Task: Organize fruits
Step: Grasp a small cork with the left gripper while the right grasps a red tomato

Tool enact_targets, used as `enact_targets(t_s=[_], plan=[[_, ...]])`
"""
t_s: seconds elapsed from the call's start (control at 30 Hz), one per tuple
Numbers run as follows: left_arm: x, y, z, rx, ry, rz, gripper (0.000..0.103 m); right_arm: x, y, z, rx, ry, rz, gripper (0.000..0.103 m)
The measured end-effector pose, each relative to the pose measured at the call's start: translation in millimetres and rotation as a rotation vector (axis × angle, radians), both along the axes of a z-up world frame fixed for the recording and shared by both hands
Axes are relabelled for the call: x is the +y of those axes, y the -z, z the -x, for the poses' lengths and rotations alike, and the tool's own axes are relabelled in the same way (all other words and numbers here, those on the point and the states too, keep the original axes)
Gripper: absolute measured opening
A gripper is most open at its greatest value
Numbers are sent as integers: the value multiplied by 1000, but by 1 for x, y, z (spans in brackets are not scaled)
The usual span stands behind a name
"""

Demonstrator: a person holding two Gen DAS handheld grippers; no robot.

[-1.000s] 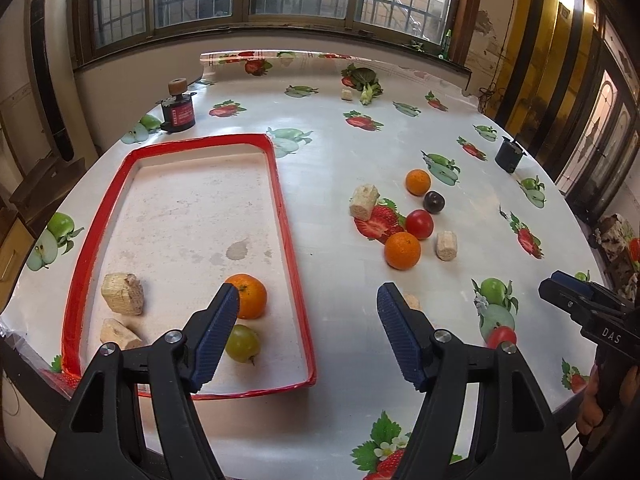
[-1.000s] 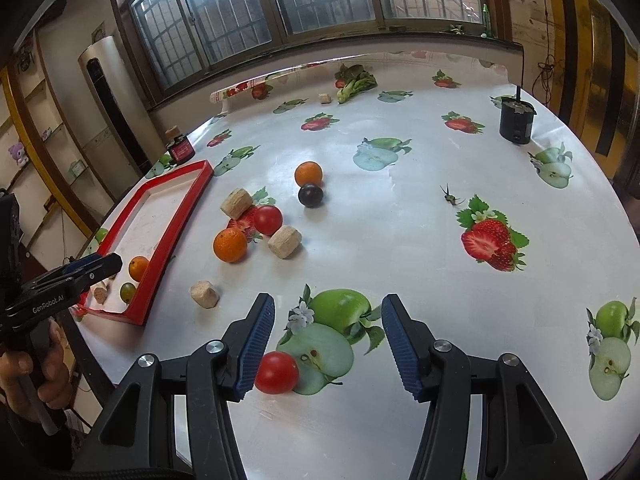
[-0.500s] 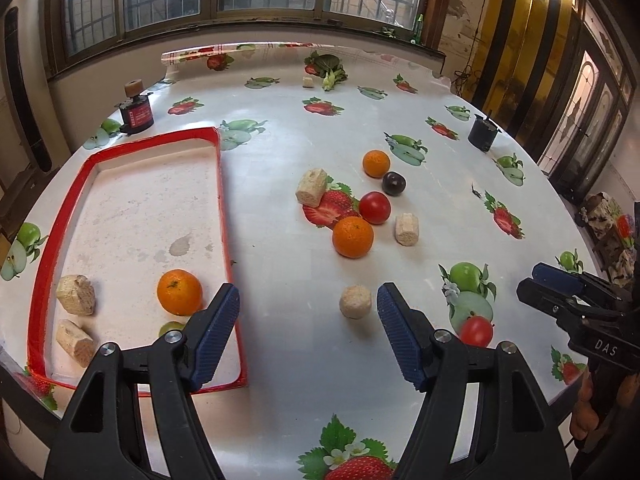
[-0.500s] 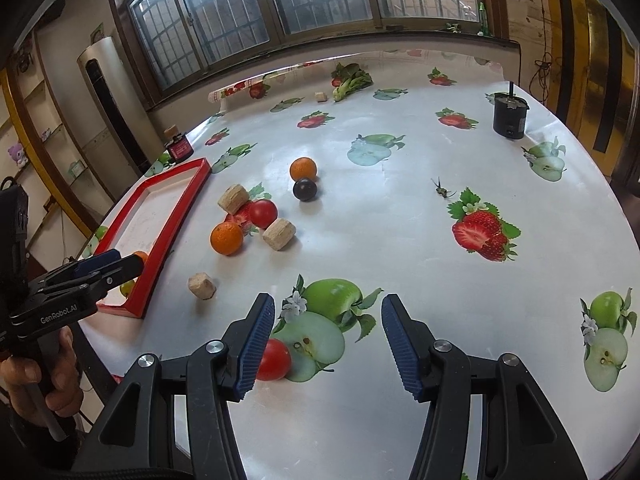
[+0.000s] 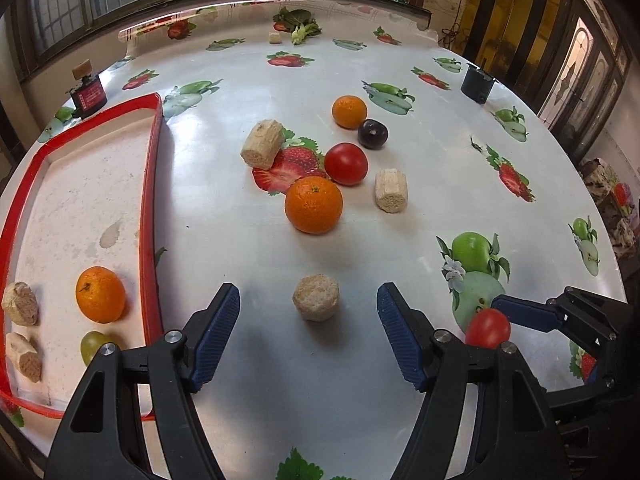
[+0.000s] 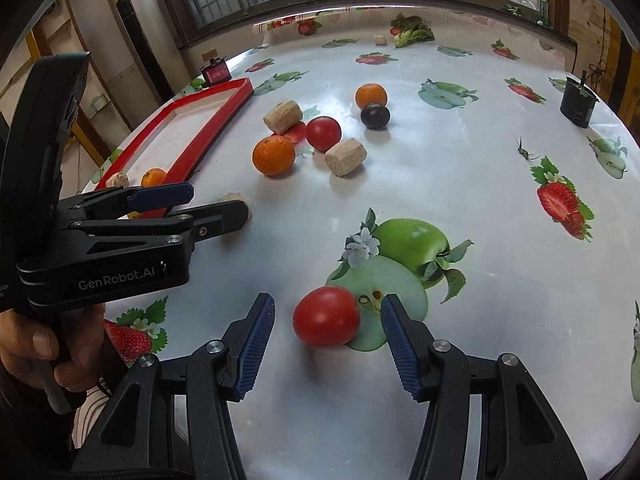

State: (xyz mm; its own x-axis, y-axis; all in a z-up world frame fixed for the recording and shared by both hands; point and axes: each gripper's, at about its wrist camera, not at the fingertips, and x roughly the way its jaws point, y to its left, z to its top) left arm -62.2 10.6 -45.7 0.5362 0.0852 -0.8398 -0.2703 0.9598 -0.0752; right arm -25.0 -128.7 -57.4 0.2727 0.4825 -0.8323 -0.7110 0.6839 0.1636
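While both claws stand apart and hold nothing, left gripper (image 5: 308, 330) brackets a cork chunk (image 5: 316, 297) just right of the red tray (image 5: 150, 200). Right gripper (image 6: 328, 338) brackets a tomato (image 6: 326, 315), farther right of the tray. Tray holds an orange (image 5: 100, 294).

The left tool (image 5: 308, 332) and the right tool (image 6: 327, 342) have black plastic arms with silver screws and ribbed blue pads (image 6: 256, 344). White "GenRobot.AI" lettering marks the left tool's body; a bare-skinned hand (image 6: 36, 350) grips its handle.
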Motion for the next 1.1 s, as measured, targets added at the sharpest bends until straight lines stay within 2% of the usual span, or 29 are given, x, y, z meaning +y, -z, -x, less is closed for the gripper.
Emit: enact_targets(t_s=[0.03, 0.07, 0.1, 0.13, 0.17, 0.2, 0.23, 0.37, 0.6, 0.77, 1.1], plan=[[0, 3, -3, 13, 4, 7, 70, 1, 2, -1, 8, -3, 3, 57], [0, 7, -5, 26, 12, 14, 64, 2, 3, 0, 10, -7, 5, 57], [-2, 7, -6, 23, 13, -10, 63, 3, 3, 0, 0, -10, 6, 56], [-4, 7, -7, 27, 19, -26, 54, 4, 3, 0, -4, -14, 11, 54], [-7, 7, -7, 27, 28, -48, 39, 5, 3, 0, -10, -16, 15, 50], [-9, 6, -8, 21, 46, -54, 29, 6, 4, 0, -19, -16, 20, 46], [-12, 5, -7, 21, 65, -50, 22, 7, 3, 0, -29, -14, 27, 36], [-11, 3, 1, -3, 88, -11, 22, 5, 2, 2, -35, -16, 25, 35], [6, -15, 17, -49, 37, 6, 22, 4, -11, 1, -47, -12, 0, 35], [24, -30, 27, -87, -14, -17, 22, 14, -23, -2, -56, -24, -21, 35], [61, -45, 45, -109, -114, -42, 22, 48, -39, -1, -53, -88, -73, 35]])
